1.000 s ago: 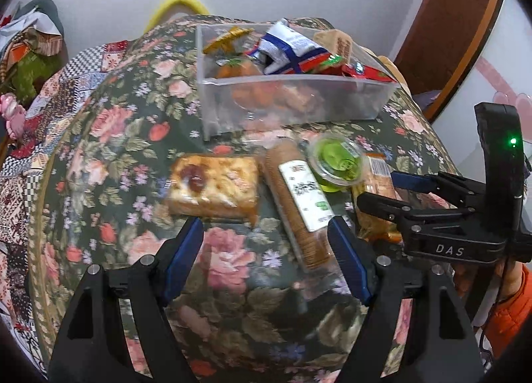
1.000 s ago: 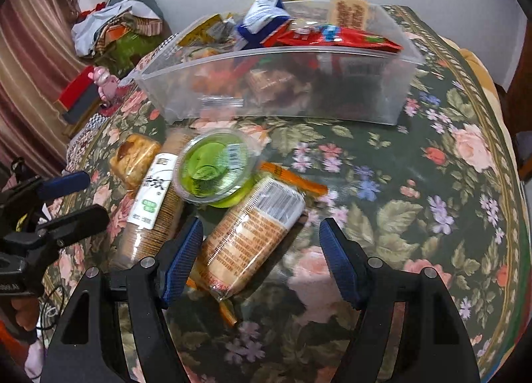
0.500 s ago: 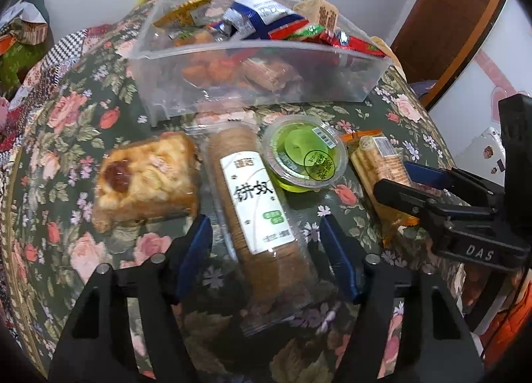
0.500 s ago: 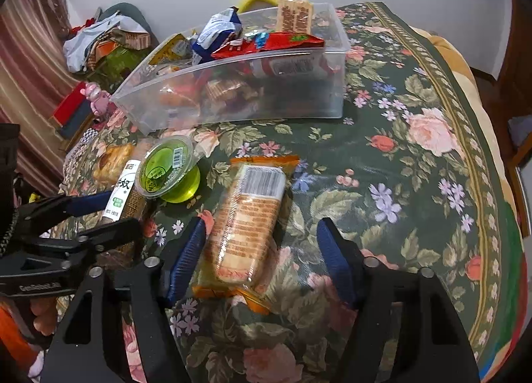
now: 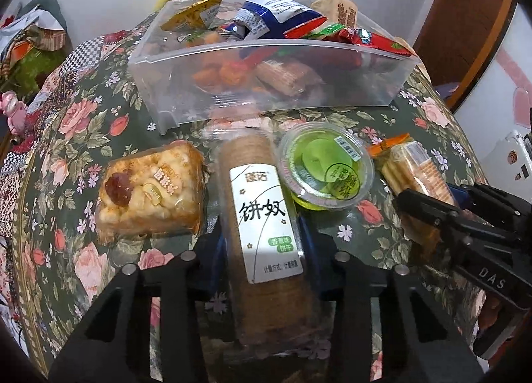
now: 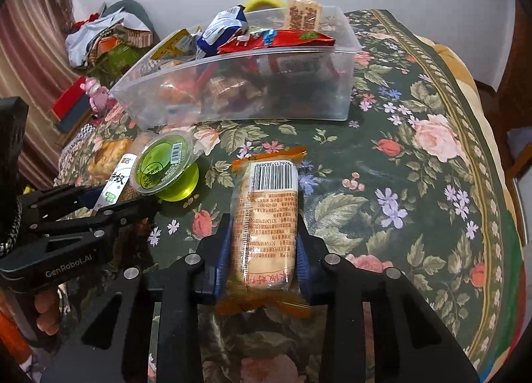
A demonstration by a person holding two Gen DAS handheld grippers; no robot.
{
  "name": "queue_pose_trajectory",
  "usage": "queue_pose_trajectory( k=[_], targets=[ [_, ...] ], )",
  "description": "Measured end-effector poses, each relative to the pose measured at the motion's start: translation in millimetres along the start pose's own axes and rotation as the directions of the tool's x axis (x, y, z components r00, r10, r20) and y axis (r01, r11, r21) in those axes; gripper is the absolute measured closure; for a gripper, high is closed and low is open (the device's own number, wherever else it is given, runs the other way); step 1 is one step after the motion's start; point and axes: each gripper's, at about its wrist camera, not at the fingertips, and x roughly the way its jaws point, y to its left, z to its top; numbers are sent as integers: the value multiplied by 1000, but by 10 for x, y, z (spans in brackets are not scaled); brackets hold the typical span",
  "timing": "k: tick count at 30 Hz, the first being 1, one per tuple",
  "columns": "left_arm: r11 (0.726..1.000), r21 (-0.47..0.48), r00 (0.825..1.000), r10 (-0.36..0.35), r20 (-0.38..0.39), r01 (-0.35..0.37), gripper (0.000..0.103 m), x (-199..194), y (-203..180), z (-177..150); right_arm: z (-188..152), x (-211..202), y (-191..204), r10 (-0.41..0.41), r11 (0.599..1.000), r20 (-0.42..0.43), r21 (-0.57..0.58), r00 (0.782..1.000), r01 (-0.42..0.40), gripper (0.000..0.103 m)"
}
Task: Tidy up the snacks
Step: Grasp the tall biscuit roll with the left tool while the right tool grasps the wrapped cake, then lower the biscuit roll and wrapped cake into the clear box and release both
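From the left wrist view, the left tool [image 5: 262, 236] has just drawn its blue pads in from a wide spread and now clamps the long brown roll of biscuits in clear wrap with a white label [image 5: 266, 216] about the middle of its length. The roll lies flat on the table [image 5: 83, 136] under a dark green rose-patterned cloth, its far end just short of the clear plastic bin [image 5: 266, 96] already heaped with snack packets. Just beside it on the left lies the golden wrapped pastry with a red topping [image 5: 149, 193]; on its right stands the round green jelly cup with a clear lid [image 5: 324, 170]. Both lie loose.

From the right wrist view, the right tool [image 6: 262, 253] has likewise just closed. A second earlier its pads stood well apart either side of the pale cracker pack in orange-edged wrap with a barcode [image 6: 266, 213]; now they pinch the near half of it, and the pack rests on the cloth, pointing toward the bin. The jelly cup [image 6: 166, 166] sits to its left, apart from it.

Both grips look set, so the grasping step seems done. What remains, I judge, is lifting each packet and carrying it to the bin, then fetching the pastry and the cup.
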Motion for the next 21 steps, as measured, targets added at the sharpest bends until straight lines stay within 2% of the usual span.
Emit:
queue_pose_trajectory(
  k=[6,21],
  targets=[
    [1000,-15,1000,-16,10,16,67,-142,84,-21,-13,-126,-10,0,1000,24,7,1000,-1,72],
    [999,-4,992,-38,118,39,70,-734,61,25,236,-512,94,28,1000,133,-9,991,-27,72]
  ],
)
